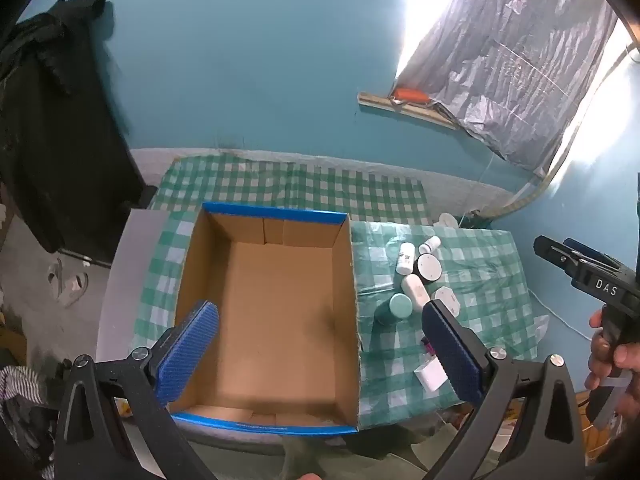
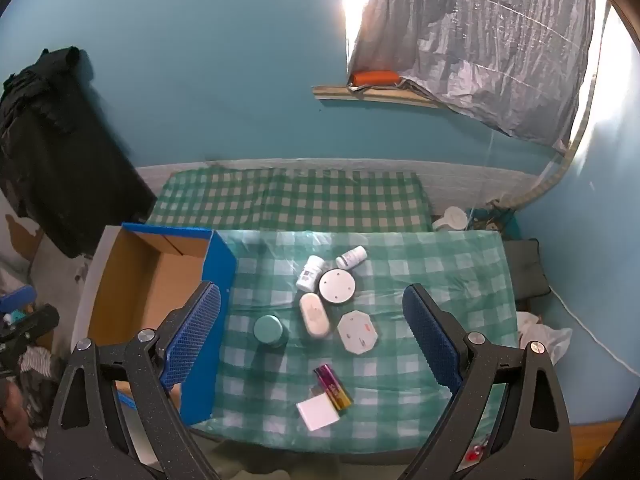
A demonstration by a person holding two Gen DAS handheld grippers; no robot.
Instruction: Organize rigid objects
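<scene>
The cardboard box [image 1: 276, 312] at the centre of the left wrist view stands open at the top, its floor bare, so the way down into it is free; only its four upright walls hem the sides. In the right wrist view, its blue wall [image 2: 212, 316] stands at centre left, just beside the teal jar [image 2: 269, 330]. The two white bottles [image 2: 310, 274], round disc [image 2: 337, 286], oval case [image 2: 315, 315] and octagonal piece [image 2: 358, 333] crowd together mid-frame, touching or nearly so. Bare checked cloth [image 2: 440, 264] stretches to the right of that cluster. Lower centre, the purple-gold tube [image 2: 333, 387] lies against the white block [image 2: 318, 413].
</scene>
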